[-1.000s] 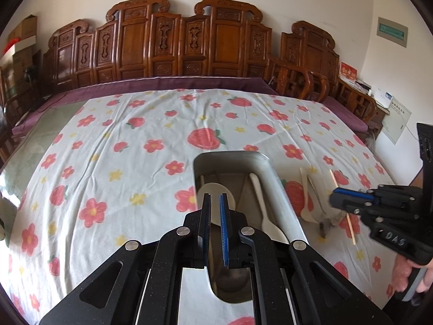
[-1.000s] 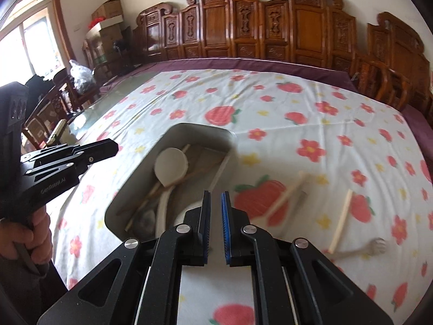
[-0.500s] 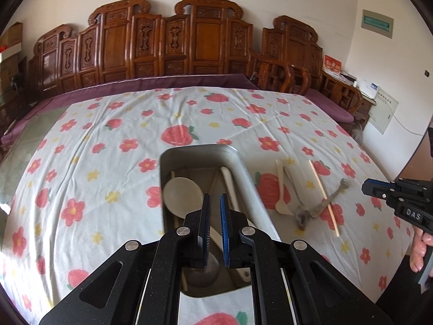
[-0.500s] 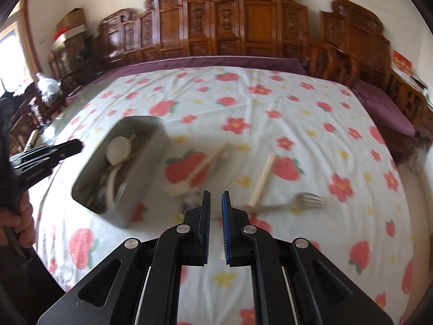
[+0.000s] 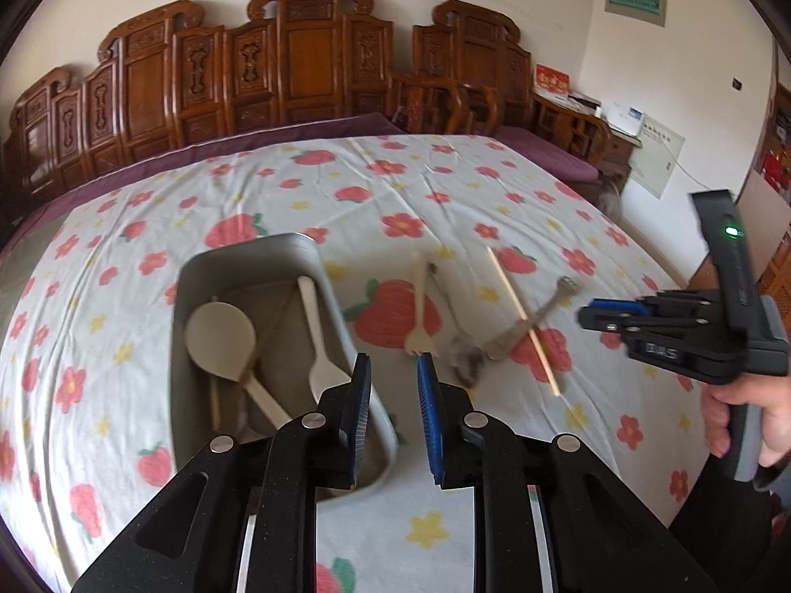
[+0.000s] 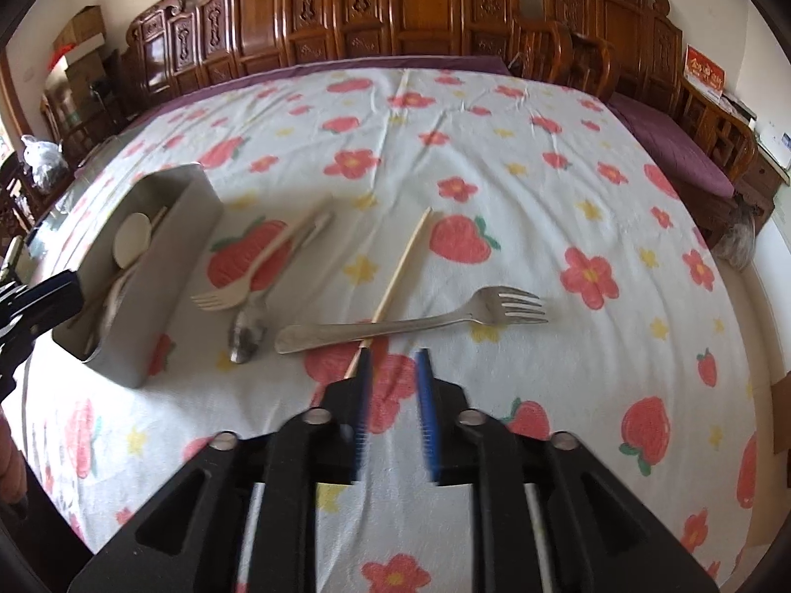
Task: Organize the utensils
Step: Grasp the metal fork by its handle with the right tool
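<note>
Chopstick and fork decide the coming move: a pale wooden chopstick (image 6: 400, 272) lies on the flower-and-strawberry printed cloth of the counter (image 6: 544, 173), its near tip just ahead of the right gripper (image 6: 393, 363) and beside the left finger, its long axis running away from the fingers and leaning slightly right. Across it, almost at right angles, lies a shiny steel fork (image 6: 415, 323), handle to the left, tines to the right, touching the chopstick where they cross. The right gripper's fingers have just been opening and stand parted with nothing between them; by my reading this hand is the nearer to both pieces, and a grasp on the chopstick would want the fingers set across its axis. To the left lie a cream plastic fork (image 6: 257, 267) and a dull steel spoon (image 6: 247, 331), just beside the grey rectangular metal bin (image 6: 163, 306), which already holds a round-bowled pale spoon (image 5: 222, 341), a cream spoon (image 5: 316, 336) and some thin sticks. The left gripper (image 5: 393, 370) hovers over the bin's near corner, its fingers also just opened, empty, with the cream plastic fork's tines just beyond them. Four pieces remain outside the bin.
</note>
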Tool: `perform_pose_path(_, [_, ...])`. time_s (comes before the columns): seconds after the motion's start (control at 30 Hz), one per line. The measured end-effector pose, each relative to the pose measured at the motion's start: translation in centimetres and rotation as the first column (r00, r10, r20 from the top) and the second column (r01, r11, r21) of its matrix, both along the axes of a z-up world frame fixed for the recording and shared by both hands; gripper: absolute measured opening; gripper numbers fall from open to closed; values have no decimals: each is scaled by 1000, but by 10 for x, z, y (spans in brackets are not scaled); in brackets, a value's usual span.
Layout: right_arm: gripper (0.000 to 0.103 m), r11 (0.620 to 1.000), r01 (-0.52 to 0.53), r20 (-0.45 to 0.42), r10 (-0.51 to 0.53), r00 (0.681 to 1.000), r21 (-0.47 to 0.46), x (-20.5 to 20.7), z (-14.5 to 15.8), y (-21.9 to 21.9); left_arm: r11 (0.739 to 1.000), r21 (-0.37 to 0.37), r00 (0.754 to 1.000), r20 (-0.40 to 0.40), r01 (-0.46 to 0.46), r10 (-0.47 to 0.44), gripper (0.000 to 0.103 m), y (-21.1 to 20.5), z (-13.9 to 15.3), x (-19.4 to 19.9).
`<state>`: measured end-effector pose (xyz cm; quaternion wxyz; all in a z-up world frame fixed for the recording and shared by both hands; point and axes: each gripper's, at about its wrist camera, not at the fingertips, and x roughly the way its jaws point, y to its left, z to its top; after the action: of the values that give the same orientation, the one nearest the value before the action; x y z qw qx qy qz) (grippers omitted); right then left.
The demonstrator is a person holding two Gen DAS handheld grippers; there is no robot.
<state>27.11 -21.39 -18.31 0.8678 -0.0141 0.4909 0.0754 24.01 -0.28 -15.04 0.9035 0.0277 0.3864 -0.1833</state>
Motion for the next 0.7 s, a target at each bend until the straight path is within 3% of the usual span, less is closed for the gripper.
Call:
perform_pose_path(0.27, [36, 996, 80, -47, -78, 996, 40, 30, -26, -9, 1000, -15, 1000, -15, -2, 2, 30, -4, -5, 1])
perform_pose_path(0.33, [40, 993, 108, -57, -106, 993, 39, 37, -32, -12, 1000, -15, 1000, -9, -13, 13, 49, -4, -6, 1])
perform_pose_path(0.43, [48, 988, 146, -51, -143, 988, 59, 45, -37, -18, 1000, -16, 1000, -8, -24, 24, 51, -4, -7, 0])
perform_pose_path(0.6, [50, 976, 206, -46, -204, 978, 66, 59, -39, -25, 1000, -7, 999, -14, -31, 31, 56, -10, -11, -1])
perform_pose_path(0.7, [50, 982, 188, -39, -187, 982, 16, 66, -41, -20, 999, -9, 999, -20, -31, 31, 56, -15, -13, -2])
